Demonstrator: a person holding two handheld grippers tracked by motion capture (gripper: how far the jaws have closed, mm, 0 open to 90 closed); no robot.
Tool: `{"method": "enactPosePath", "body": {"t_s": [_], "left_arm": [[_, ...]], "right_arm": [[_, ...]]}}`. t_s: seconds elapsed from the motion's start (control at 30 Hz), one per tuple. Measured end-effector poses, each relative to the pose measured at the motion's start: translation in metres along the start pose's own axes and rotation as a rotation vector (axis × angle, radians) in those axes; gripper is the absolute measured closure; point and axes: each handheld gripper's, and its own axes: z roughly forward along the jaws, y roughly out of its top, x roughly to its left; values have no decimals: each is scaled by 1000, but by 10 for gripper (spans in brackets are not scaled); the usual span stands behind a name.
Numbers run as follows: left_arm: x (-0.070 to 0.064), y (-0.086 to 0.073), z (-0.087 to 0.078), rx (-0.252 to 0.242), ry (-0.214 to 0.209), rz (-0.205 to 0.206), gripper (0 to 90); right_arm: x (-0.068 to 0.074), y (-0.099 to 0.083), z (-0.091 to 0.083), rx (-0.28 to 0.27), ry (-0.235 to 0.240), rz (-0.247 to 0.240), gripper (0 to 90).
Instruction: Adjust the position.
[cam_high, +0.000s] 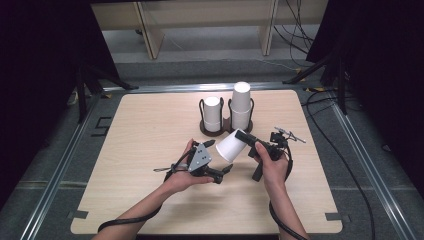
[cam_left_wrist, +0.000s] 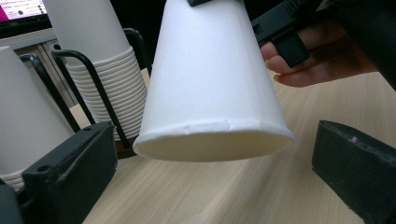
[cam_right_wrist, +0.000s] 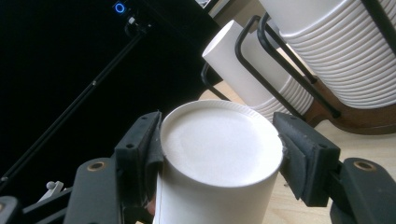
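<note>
A single white paper cup (cam_high: 229, 146) hangs tilted above the table, its open rim towards my left gripper (cam_high: 223, 171). My right gripper (cam_high: 243, 136) is shut on the cup's closed base end; in the right gripper view both jaws press the sides of the cup (cam_right_wrist: 222, 154). In the left gripper view the cup (cam_left_wrist: 210, 88) hangs rim down between my two wide-apart jaws, which do not touch it. The left gripper (cam_left_wrist: 212, 170) is open and holds nothing.
A dark wire cup holder (cam_high: 226, 128) stands at the back middle of the table with two stacks of white cups, a shorter one (cam_high: 212, 114) and a taller one (cam_high: 241, 102). The stacks (cam_left_wrist: 100, 70) stand close behind the held cup. Bare tabletop (cam_high: 150, 125) lies to the left.
</note>
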Motion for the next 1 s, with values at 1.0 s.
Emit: {"method": "enactPosePath", "body": {"t_s": [1.0], "left_arm": [[-3,-6,12,-12,2,-6,146]], "right_arm": [[-4,-3,-4,22,36,37,362]]}}
